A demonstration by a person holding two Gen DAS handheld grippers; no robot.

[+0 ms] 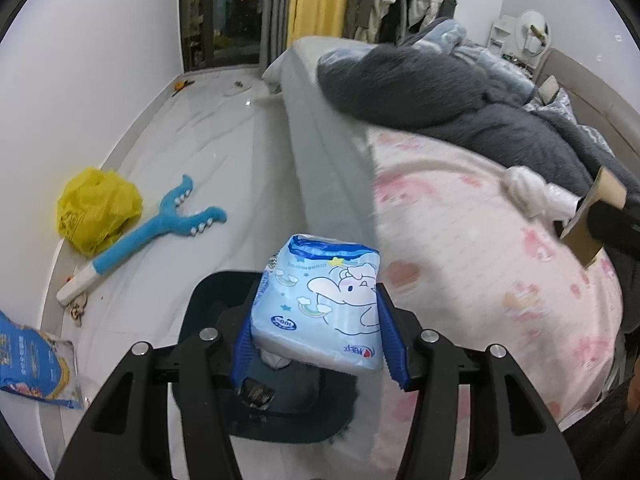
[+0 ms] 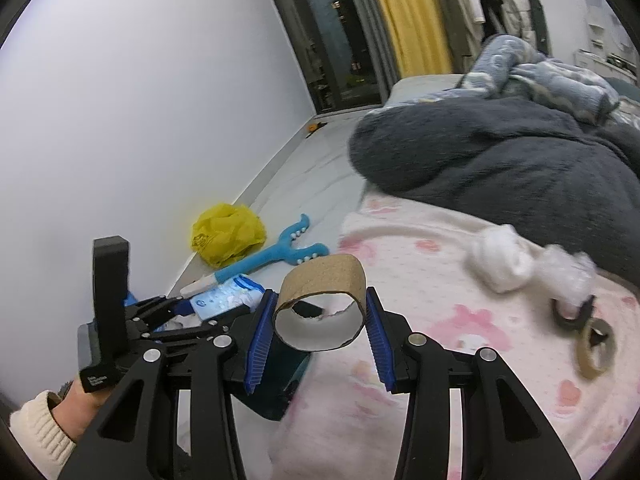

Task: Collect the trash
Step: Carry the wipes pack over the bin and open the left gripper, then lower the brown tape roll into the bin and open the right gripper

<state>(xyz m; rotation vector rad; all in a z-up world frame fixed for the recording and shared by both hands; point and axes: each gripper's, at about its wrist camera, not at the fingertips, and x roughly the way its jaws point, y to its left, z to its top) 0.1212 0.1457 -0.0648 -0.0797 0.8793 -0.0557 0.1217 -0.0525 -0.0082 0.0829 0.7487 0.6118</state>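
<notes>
the relation that mattered was vertical: the dark bin stood on the floor at the near edge of the bed, directly below the left gripper, so the drop called for little more than letting go over its mouth. the left gripper was clamped on a soft tissue pack, its blue pads pressed into the pack's two sides, with the pack's long axis running up and away from the jaws. the pack was pale blue plastic printed with a cartoon elephant, puffy and slightly dented where it was squeezed. the right gripper sat just right of the left one and a little farther from the bin, whose dark corner showed under its left jaw; it held a cardboard tube, pinched across its width so the round mouth was squashed to an oval, open end facing the camera and its inner edge torn. the left hand looked the nearer to the bin and the likelier to release first. more litter lay farther off: a yellow bag on the floor by the left wall, and a white wad on the pink blanket to the right.
</notes>
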